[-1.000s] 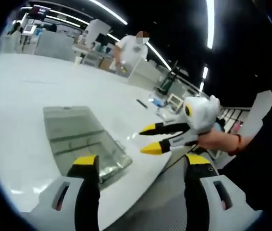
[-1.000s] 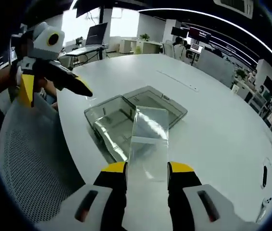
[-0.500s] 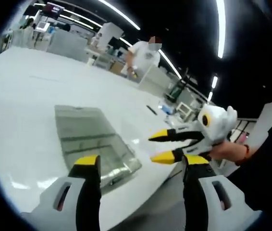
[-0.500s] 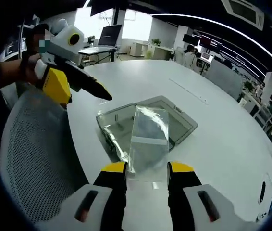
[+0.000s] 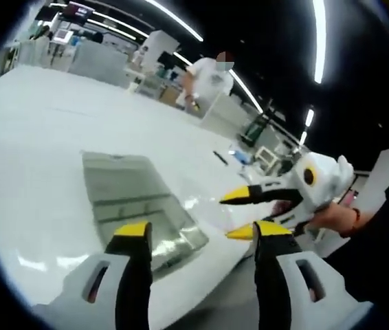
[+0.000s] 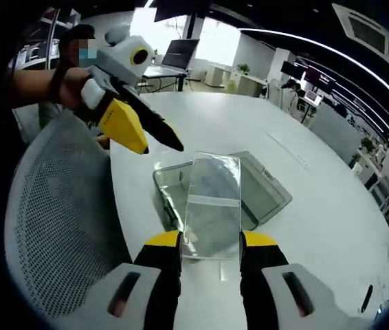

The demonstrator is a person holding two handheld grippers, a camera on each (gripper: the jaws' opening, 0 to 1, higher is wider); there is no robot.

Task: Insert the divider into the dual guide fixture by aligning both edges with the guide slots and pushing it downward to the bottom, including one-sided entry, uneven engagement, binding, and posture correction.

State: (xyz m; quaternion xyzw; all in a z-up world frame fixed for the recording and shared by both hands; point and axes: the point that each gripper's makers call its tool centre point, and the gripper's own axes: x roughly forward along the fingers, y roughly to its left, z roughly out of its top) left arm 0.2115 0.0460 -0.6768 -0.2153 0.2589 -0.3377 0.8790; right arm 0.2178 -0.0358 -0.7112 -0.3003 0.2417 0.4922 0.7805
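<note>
Left gripper view: the left hand-held gripper [image 5: 198, 237] rises from 6 o'clock with its yellow-tipped jaws spread apart and nothing between them. Past its left jaw, at about 8 o'clock from centre, the clear fixture [image 5: 136, 203] lies on the white bench [image 5: 36, 144], near the bench's front edge. From 3 o'clock the right hand-held gripper [image 5: 249, 212] reaches in, its tips over the bench edge just beside the fixture's near corner; a hand [image 5: 332, 218] grips it. The divider cannot be made out between its jaws here. A person [image 5: 205, 81] stands far off at 12 o'clock.

Right gripper view: the right hand-held gripper [image 6: 210, 240] rises from 6 o'clock, clenched on the clear divider [image 6: 213, 205], which stands upright between its jaws and above the fixture [image 6: 263, 192]. The fixture lies on the bench [image 6: 318, 227] behind the divider, at centre; whether the divider's lower edge touches it cannot be told. From 10 o'clock the left hand-held gripper [image 6: 157, 137] angles in, tips pointing toward the fixture's far left side and apart from it. A mesh chair back [image 6: 57, 227] sits at 8 o'clock.
</note>
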